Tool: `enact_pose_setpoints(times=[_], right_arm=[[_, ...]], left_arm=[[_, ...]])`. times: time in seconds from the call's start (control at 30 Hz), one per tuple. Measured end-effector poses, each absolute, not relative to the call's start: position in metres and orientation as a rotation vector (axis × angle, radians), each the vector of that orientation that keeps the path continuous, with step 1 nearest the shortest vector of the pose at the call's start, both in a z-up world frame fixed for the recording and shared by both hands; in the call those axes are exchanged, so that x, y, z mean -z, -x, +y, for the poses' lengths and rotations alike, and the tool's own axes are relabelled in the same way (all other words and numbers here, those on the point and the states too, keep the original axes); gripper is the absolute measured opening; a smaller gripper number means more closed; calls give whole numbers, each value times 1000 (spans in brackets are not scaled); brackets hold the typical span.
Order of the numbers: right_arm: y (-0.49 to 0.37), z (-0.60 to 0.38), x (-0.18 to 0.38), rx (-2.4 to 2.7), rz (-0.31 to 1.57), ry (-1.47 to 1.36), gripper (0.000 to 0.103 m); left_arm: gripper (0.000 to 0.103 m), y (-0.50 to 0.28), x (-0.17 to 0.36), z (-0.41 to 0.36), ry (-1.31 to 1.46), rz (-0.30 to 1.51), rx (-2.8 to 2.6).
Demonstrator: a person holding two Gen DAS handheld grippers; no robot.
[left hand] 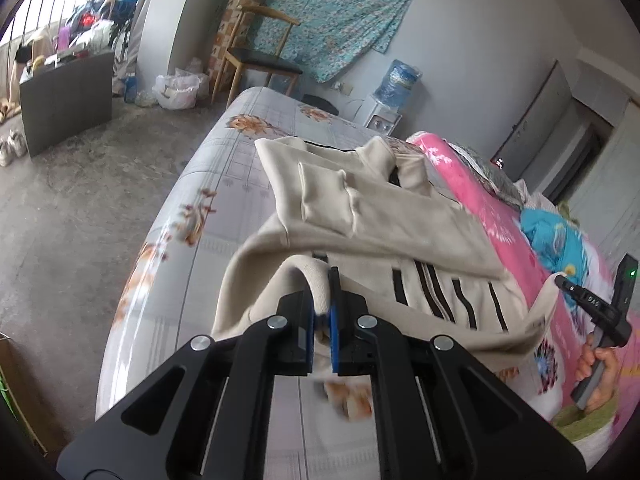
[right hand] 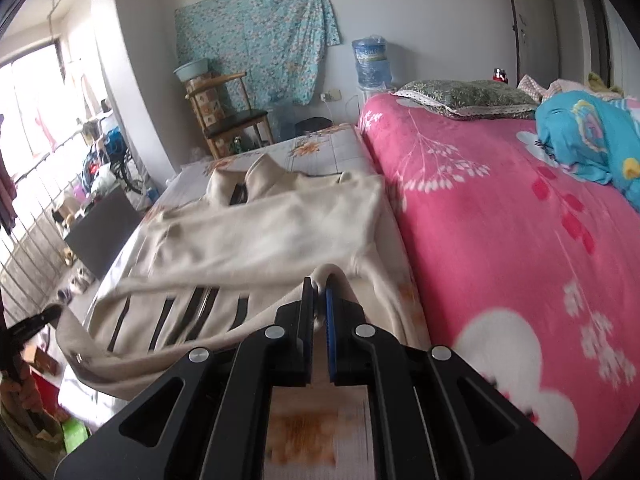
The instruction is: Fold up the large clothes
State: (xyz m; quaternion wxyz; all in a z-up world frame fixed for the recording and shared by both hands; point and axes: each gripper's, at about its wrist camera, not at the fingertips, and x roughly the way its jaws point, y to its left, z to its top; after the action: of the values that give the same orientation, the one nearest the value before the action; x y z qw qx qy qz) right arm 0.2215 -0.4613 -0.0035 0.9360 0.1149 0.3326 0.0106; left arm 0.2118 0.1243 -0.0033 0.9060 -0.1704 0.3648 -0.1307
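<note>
Cream garment (left hand: 360,216) with dark stripes spread on the bed (left hand: 224,160), over the grey floral sheet, right beside the pink blanket (right hand: 500,240). Collar end toward the far edge of the bed, near the chair (left hand: 260,60); striped hem end nearest the cameras and lifted off the sheet, folding back over the rest.

Left gripper (left hand: 324,292) — jaws closed tight on a cream edge of the garment, cloth bunched up between the blue pads and hanging slack to either side. Held clear of the bed, sheet blurred beneath.

Right gripper (right hand: 320,300) — jaws pinched shut likewise on a fold of the same garment, on the side of the bed nearest the pink blanket. Cloth stretched from this grip across toward the other gripper, striped panel sagging between.

In the left view, right gripper (left hand: 568,284) seen at the bed's blanket side, gripped by a hand (left hand: 600,364) with a green cuff. In the right view, left gripper (right hand: 48,316) seen dark at the bed's floor-side edge, tip buried in cloth.

Beyond the bed: water bottle (right hand: 370,64) on a dispenser, teal patterned cloth (right hand: 260,28) hung on the wall, pillow (right hand: 468,98) and blue bedding (right hand: 588,140) on the blanket.
</note>
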Motion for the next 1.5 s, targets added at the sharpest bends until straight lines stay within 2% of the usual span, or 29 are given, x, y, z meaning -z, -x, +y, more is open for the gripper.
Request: enact_pose_setpoints(times=[0.2, 0.3, 0.37, 0.43, 0.47, 0.5, 0.67, 0.8, 0.9, 0.97, 1.0, 1.03, 1.07, 1.17, 1.4, 1.5], right_arm=[[-285, -476, 44, 3, 747, -290, 6], [-307, -484, 73, -16, 810, -350, 8], [-303, -486, 74, -30, 802, -363, 13], [-292, -485, 67, -24, 771, -337, 27], [-283, -485, 62, -3, 755, -312, 46], [-277, -485, 59, 11, 742, -291, 53], [-244, -484, 65, 27, 803, -185, 62], [-241, -472, 87, 65, 878, -59, 61], [-243, -467, 92, 68, 874, -32, 58], [-243, -463, 93, 69, 864, -16, 44], [-243, -461, 92, 62, 863, -7, 29], [-243, -460, 88, 48, 865, -18, 20], [-241, -459, 82, 43, 865, -26, 14], [-225, -453, 60, 19, 828, -13, 10], [-155, -463, 35, -78, 811, -77, 10], [-132, -474, 52, -98, 853, -130, 17]], left_arm=[[7, -273, 34, 127, 434, 827, 247], [14, -292, 51, 130, 466, 867, 245], [28, -292, 55, 135, 474, 866, 212], [36, -285, 51, 144, 478, 838, 207], [39, -280, 50, 148, 484, 830, 209], [40, -276, 48, 151, 482, 826, 203], [49, -253, 64, 149, 370, 928, 169], [49, -237, 73, 129, 224, 927, 132], [42, -234, 75, 112, 140, 900, 87], [26, -234, 77, 108, 100, 878, 47], [20, -234, 77, 106, 81, 865, 35], [12, -233, 74, 105, 75, 855, 37], [9, -230, 69, 106, 74, 848, 41], [7, -214, 45, 105, 73, 810, 64], [7, -145, 11, 129, 135, 830, 150], [8, -119, 29, 149, 206, 897, 141]])
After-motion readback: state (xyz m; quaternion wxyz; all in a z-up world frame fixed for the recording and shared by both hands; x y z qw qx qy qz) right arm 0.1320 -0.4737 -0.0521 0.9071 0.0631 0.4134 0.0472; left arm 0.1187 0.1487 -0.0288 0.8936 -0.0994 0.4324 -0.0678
